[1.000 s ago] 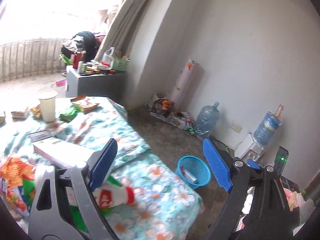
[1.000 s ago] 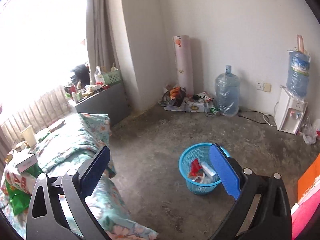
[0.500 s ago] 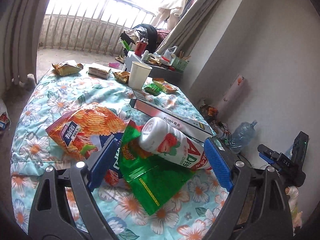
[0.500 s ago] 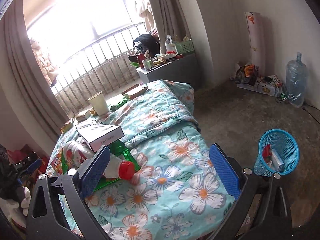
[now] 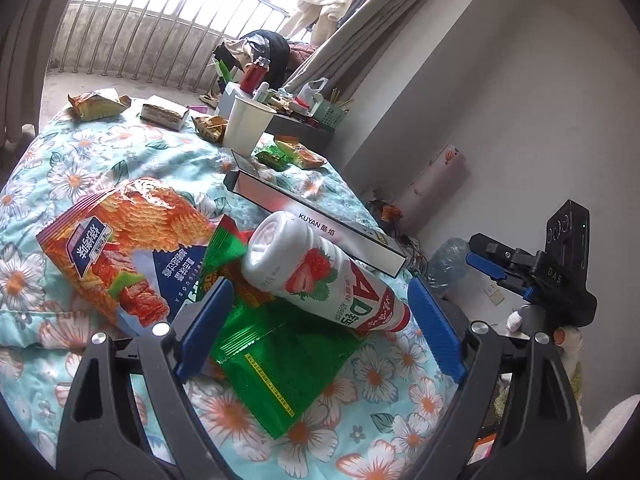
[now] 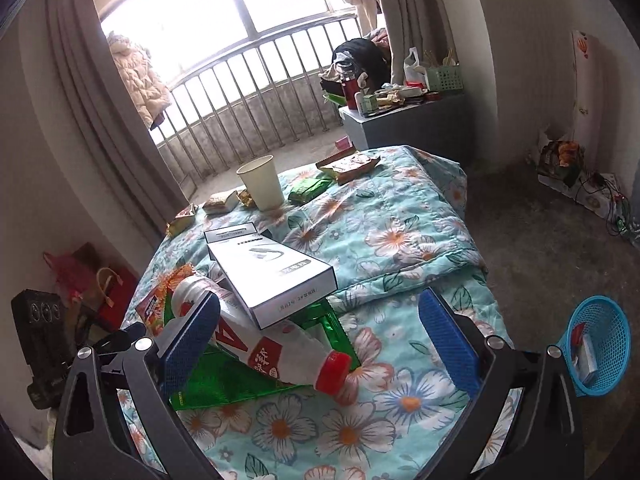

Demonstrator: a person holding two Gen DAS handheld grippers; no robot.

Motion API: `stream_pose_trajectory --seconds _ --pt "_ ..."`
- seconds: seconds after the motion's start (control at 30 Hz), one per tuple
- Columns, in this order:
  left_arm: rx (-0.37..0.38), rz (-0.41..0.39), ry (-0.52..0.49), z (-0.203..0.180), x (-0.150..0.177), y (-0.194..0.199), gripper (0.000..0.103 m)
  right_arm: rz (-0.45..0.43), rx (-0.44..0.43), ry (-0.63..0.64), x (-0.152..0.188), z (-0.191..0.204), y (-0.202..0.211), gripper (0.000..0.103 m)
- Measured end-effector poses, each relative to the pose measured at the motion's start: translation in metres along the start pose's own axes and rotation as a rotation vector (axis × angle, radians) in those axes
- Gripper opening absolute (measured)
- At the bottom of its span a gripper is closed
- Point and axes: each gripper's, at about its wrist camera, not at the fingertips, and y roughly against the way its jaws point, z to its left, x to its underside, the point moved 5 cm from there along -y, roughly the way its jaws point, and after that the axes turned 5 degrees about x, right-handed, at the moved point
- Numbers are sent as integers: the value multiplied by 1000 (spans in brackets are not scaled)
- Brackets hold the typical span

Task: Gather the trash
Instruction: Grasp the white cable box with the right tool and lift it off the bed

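Observation:
A white strawberry-drink bottle (image 5: 320, 276) with a red cap lies on a green wrapper (image 5: 276, 360) on the flowered bed; it also shows in the right wrist view (image 6: 264, 340). An orange chip bag (image 5: 116, 248) lies to its left. My left gripper (image 5: 318, 328) is open and empty, its blue pads on either side of the bottle's near end. My right gripper (image 6: 320, 336) is open and empty above the bed's edge, near the bottle's cap (image 6: 334, 372). A blue trash basket (image 6: 598, 346) holding some trash stands on the floor at the right.
A white KUYAN box (image 5: 316, 220) lies behind the bottle. A paper cup (image 5: 246, 124), small wrappers (image 5: 294, 154) and a snack box (image 5: 164, 112) lie farther back on the bed. A cluttered grey cabinet (image 6: 404, 120) stands by the window railing. The right gripper's body shows in the left wrist view (image 5: 536, 272).
Both grippers swung from the basket and floor back to the bed. The left gripper has closed in around the bottle; the right now hangs over the bed's near edge.

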Motion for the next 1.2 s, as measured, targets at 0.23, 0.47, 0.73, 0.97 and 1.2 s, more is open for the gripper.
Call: stream_pose_trajectory --seconds 0.23,0.47,0.73,0.97,1.2 --pt "55 -15 18 -4 -13 -6 84 126 -92 167 -40 38 -54 97" --pt "68 7 11 -4 -4 -10 84 454 -170 275 -51 68 -137 97" --pt "84 11 21 1 -4 -13 77 764 -159 139 -43 52 -203 97" --pt "153 -17 40 -7 -23 -22 61 836 -203 30 -30 36 -217 97" --pt "187 53 96 -13 -35 -62 59 861 -325 -97 -26 25 -208 92"
